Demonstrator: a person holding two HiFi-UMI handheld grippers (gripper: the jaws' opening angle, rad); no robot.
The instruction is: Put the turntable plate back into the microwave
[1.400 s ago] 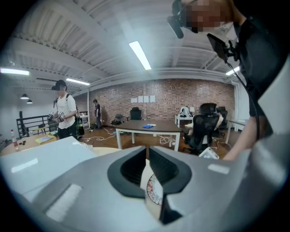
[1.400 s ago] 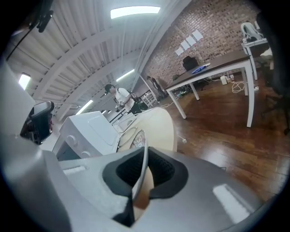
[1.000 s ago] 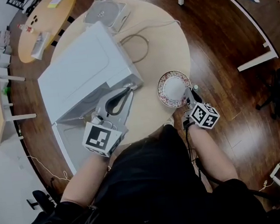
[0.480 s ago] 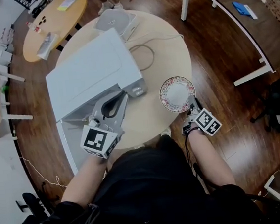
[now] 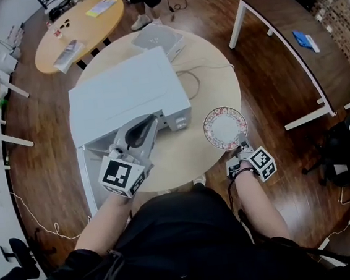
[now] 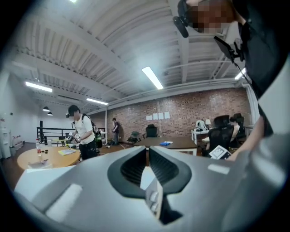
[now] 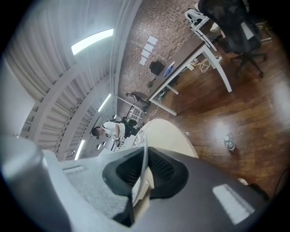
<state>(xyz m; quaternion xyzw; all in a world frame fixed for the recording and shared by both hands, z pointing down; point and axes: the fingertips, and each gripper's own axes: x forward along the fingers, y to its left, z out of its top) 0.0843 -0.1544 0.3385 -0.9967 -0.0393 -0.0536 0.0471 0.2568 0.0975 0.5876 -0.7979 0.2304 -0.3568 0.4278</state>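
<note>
Head view: a boxy white microwave at left, a round plate gripped at right.

On the round, pale-wood table a smooth, flat-topped white microwave is seen, its door swung open at the near left. The left gripper, grey with ribbed black pads, is held at the microwave's front edge, jaws brought together on nothing. Further right, apart from the microwave, the turntable plate, a thin disc with a plain white centre and a floral rim, is held over the table's edge, its near rim clamped between the jaws of the right gripper.
</note>
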